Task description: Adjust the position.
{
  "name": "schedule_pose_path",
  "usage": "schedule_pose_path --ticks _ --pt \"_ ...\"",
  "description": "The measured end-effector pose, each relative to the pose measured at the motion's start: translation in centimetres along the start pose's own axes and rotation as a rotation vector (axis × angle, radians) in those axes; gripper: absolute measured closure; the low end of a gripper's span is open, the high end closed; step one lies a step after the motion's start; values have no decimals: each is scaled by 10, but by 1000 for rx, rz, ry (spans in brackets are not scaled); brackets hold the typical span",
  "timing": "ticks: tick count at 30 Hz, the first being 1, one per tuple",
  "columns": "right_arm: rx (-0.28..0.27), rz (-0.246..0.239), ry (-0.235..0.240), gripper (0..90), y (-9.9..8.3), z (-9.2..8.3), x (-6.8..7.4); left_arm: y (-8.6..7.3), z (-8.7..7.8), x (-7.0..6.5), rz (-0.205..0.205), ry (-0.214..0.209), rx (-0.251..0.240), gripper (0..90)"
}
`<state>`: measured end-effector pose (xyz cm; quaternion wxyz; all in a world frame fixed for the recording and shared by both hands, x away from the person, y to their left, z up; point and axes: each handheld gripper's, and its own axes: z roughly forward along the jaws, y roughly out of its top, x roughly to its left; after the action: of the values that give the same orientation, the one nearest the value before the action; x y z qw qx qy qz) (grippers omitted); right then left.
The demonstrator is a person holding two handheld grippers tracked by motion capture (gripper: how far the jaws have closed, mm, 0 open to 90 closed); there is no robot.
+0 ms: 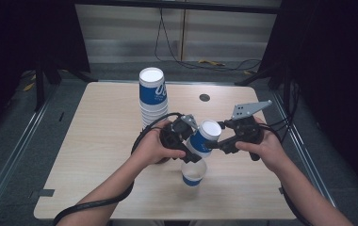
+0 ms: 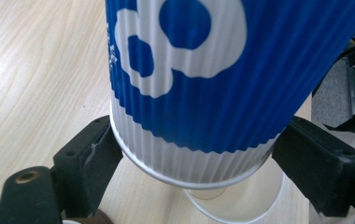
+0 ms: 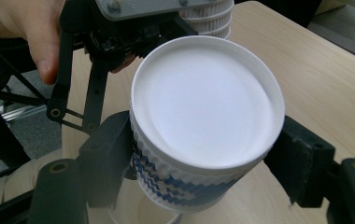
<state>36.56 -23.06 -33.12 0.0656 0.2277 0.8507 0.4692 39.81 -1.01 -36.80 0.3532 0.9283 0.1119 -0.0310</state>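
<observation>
High view: both grippers are holding one inverted blue-and-white cup tilted above an upright cup on the table. Left gripper is clamping near its rim, right gripper near its base. Step appears to be separating nested cups; next move calls for pulling apart steadily.

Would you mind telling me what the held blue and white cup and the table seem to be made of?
The cup looks like paper: matte, with a ribbed, corrugated sleeve printed blue and a smooth white bottom. The table seems to be light wood-grain laminate with a low sheen, though real wood cannot be ruled out.
</observation>
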Motion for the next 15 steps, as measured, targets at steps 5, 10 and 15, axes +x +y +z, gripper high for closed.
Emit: schedule_pose_path --ticks 5,10,15 --pt "-6 4 0 267 -1 0 -1 0 0 0 -4 3 -9 165" --pt "-14 7 -8 267 -2 -1 -1 0 -3 1 6 14 -14 174" --pt "-12 12 -5 267 -3 -1 -2 0 -3 1 3 18 -15 170"
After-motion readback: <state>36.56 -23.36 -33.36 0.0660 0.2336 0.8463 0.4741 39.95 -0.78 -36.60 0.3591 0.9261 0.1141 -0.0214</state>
